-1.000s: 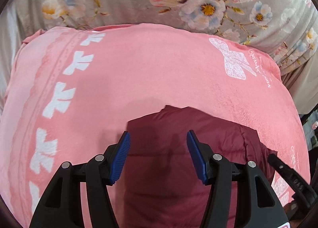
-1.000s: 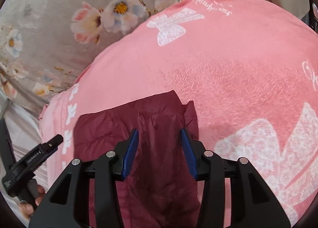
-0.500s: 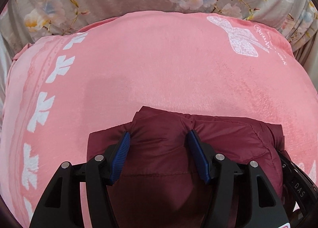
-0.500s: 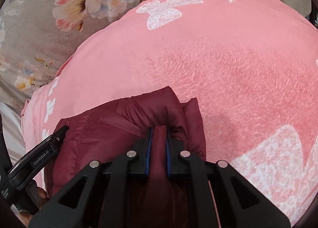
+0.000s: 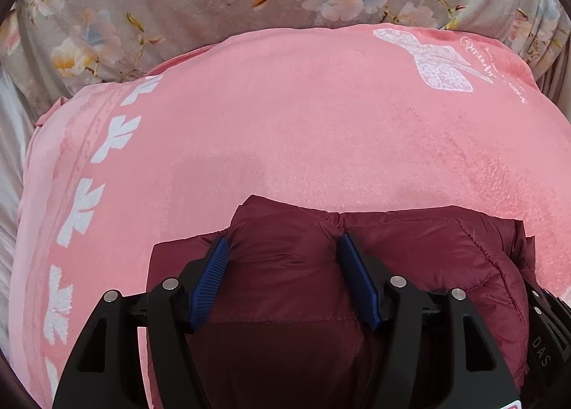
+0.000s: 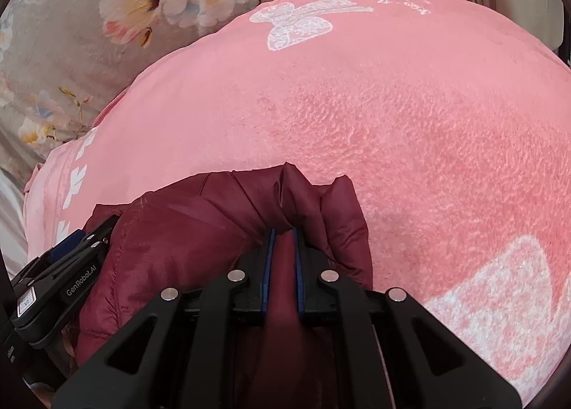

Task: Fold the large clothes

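A dark maroon quilted puffer jacket (image 5: pixel 410 255) lies on a pink plush blanket with white bows (image 5: pixel 285 116). The left hand-held gripper (image 5: pixel 283 280) is spread wide, pressing padding bulging between its pads. The right hand-held gripper (image 6: pixel 283 259), beside it, pinches a jacket fold tightly.

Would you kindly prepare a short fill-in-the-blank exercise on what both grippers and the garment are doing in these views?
1. The right gripper has its jaws ____ on a fold of the maroon jacket.
2. The left gripper has its jaws ____, straddling the jacket.
3. The jacket lies on a ____ blanket printed with white bows.

Missing words: shut; open; pink
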A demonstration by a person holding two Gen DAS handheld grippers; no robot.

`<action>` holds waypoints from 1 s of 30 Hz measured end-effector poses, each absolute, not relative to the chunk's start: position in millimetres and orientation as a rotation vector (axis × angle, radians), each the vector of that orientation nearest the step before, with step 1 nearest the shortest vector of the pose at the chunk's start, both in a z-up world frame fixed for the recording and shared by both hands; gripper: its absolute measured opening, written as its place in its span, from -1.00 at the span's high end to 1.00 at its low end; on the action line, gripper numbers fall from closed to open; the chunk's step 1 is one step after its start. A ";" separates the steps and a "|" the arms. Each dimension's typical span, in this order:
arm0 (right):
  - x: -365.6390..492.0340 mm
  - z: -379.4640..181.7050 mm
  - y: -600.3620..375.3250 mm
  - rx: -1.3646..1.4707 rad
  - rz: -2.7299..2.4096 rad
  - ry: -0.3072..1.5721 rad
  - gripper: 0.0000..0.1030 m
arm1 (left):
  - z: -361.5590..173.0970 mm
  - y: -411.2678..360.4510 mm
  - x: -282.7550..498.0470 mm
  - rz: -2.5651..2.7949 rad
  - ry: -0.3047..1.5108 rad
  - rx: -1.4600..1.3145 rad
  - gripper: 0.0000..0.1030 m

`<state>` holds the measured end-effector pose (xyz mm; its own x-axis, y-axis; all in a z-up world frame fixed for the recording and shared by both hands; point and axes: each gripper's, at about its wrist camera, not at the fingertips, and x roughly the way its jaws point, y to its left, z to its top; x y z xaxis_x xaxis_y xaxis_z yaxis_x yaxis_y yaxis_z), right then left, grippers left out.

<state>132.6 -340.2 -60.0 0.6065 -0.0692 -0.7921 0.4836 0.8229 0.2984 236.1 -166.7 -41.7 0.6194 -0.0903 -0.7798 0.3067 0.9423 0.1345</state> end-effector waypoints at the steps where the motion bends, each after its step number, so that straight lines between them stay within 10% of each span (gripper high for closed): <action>1: 133.3 -60.3 -339.1 0.516 -0.340 0.864 0.86 | -42.3 -167.6 235.6 -0.227 0.872 0.269 -0.20; 30: 133.4 -63.5 -331.5 0.457 -0.366 0.823 0.86 | -50.2 -176.8 229.7 -0.167 0.786 0.314 -0.21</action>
